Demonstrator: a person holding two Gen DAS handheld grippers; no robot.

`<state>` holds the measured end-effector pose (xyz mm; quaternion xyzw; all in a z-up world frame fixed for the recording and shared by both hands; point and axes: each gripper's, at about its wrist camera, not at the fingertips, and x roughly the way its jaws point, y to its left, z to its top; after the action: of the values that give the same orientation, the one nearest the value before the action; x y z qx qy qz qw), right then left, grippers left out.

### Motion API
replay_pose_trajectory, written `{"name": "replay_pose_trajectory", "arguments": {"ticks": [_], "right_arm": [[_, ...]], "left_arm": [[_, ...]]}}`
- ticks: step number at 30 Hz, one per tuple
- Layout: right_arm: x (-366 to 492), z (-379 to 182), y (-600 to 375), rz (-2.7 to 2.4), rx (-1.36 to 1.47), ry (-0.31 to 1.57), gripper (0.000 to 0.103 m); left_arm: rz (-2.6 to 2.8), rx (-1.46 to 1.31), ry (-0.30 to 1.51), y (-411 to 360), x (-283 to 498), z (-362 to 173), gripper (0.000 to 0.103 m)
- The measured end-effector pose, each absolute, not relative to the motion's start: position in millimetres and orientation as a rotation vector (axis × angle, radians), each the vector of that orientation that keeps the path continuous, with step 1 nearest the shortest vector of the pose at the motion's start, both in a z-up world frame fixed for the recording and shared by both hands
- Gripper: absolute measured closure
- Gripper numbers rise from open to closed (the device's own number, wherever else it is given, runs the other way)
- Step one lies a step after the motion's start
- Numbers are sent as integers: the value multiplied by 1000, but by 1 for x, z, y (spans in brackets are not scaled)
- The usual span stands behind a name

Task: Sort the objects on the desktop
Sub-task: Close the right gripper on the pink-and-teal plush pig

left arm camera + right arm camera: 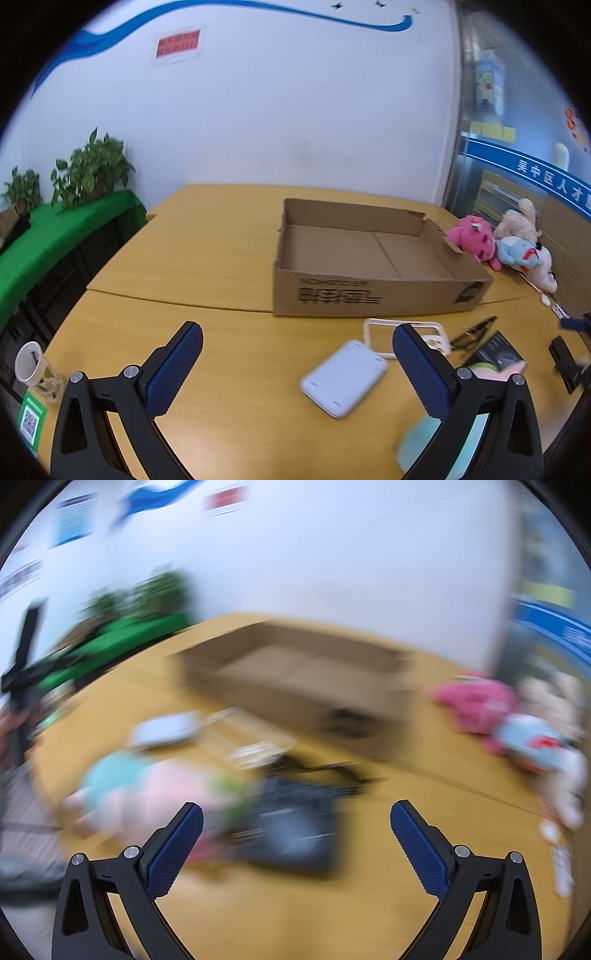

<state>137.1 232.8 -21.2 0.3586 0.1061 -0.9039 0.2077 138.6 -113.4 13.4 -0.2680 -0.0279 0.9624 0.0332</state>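
Note:
An open, empty cardboard box [369, 258] stands on the yellow table [207, 251]; it is blurred in the right wrist view [295, 675]. My left gripper [297, 354] is open and empty above the table, with a white power bank [343, 376] between its fingers and a white phone case [380, 332] just beyond. My right gripper [295, 834] is open and empty above a dark flat packet [291, 827]. A pink and teal plush toy [147, 790] lies left of the packet. Black glasses [472, 332] lie near the phone case.
Several plush toys [498, 243] lie at the table's right edge beside the box. A paper cup [29, 363] stands at the near left edge. Potted plants [88, 170] sit on a green-covered shelf left of the table. The right wrist view is motion-blurred.

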Motion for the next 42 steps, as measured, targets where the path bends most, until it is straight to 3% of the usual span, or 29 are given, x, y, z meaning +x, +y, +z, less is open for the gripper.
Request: {"name": "replay_pose_trajectory", "arguments": {"ticks": [9,13,23,27,33,36,42], "right_arm": [[160,-91,163,-2204,1138,302,2],[148,-101,151,-2180,1192,307,8],[152,-98,127,-2114,1112,321,7],[133,-106,131,-2126,1182,232,7],[117,-106,111,-2112,1166,253,8],[110,-106,110,-2113,1171,202,16],[105,-109,102,-2151,1183,228,16]], "left_arm": [[2697,-1013,-23,-45,197,-31,0],[2523,-1126,-147,-40,196,-65,0],[2396,-1234,-394,-64,160,-95,1],[2355,-1232,-461,-70,148,-97,1],[2380,-1252,-419,-65,139,-101,1],[2378,-1246,-446,-68,135,-100,4],[2411,-1241,-372,-63,127,-95,9]]}}
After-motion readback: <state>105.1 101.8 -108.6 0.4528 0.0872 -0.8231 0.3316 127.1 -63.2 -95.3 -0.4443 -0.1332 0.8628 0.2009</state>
